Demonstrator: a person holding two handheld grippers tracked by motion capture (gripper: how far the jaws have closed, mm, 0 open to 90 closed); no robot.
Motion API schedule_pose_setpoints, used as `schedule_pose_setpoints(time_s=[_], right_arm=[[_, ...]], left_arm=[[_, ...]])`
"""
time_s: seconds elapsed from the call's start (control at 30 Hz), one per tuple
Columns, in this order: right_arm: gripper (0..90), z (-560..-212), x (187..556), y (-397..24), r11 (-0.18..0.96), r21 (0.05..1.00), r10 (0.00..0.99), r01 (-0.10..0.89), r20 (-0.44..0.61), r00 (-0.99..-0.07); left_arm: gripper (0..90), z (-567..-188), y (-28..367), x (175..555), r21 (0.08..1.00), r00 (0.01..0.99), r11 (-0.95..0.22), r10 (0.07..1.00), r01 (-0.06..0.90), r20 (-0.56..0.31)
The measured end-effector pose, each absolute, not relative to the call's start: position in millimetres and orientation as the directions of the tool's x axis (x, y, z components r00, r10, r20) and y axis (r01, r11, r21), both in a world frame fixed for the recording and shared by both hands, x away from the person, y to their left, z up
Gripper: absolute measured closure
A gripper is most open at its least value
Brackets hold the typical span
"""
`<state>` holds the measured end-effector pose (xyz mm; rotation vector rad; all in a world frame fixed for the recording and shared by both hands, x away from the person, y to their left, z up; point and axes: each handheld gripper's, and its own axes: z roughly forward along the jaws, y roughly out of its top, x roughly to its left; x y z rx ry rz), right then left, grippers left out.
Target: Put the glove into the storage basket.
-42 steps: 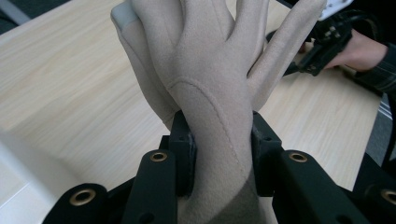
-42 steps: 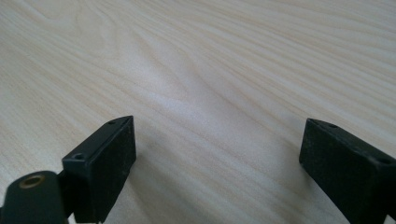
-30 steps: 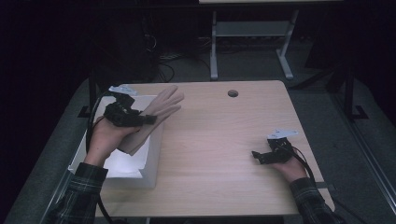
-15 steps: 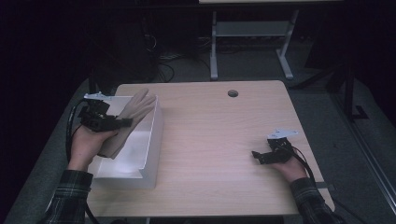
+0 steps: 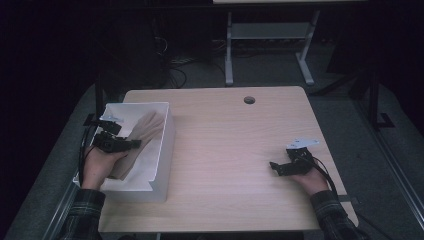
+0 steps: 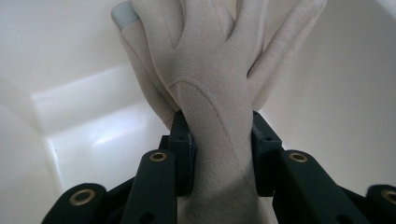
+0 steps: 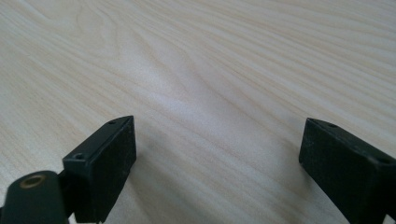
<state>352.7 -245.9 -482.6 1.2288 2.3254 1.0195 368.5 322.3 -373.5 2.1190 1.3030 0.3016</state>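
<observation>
The left tool (image 6: pixel 219 149), clamped on a beige glove (image 6: pixel 210 70), has swung from above the tabletop (image 5: pixel 235 150) into the white bin (image 5: pixel 162 160). Release is probably next, though whether the glove touches the bottom is unclear. The right tool (image 7: pixel 215 163) rests apart, empty, unmoved.

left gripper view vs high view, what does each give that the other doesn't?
Left gripper view alone: the jaws of the left hand-held gripper pinch the glove at its wrist, a stitched seam runs along the fabric, and one fingertip carries a grey patch.

High view alone: the wooden table, the cable hole near its far edge, the right hand-held gripper low over the tabletop, and both plaid sleeves.

Shared: the beige glove held inside the white bin, fingers pointing away from the gripper.
</observation>
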Motion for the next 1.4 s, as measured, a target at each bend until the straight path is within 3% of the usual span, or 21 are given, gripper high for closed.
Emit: schedule_pose_setpoints(time_s=[0.63,0.73,0.87,0.97,1.4], right_arm=[[10.5,-483,353,-246,0.377,0.718,0.812,0.585,0.047,-0.581],[10.5,-483,353,-246,0.378,0.718,0.812,0.585,0.046,-0.582],[10.5,-483,353,-246,0.381,0.717,0.811,0.584,0.043,-0.583],[10.5,-483,352,-246,0.383,0.716,0.810,0.583,0.042,-0.584],[10.5,-483,352,-246,0.383,0.716,0.810,0.583,0.042,-0.584]], left_arm=[[65.8,-423,313,376,0.527,0.484,-0.361,0.868,0.769,-0.113],[59.4,-426,314,377,0.523,0.483,-0.358,0.867,0.774,-0.120],[35.9,-428,312,378,0.529,0.471,-0.344,0.874,0.776,-0.123],[28.1,-426,312,379,0.532,0.473,-0.351,0.875,0.771,-0.107],[23.4,-372,318,378,0.647,0.470,-0.296,0.876,0.703,-0.110]])
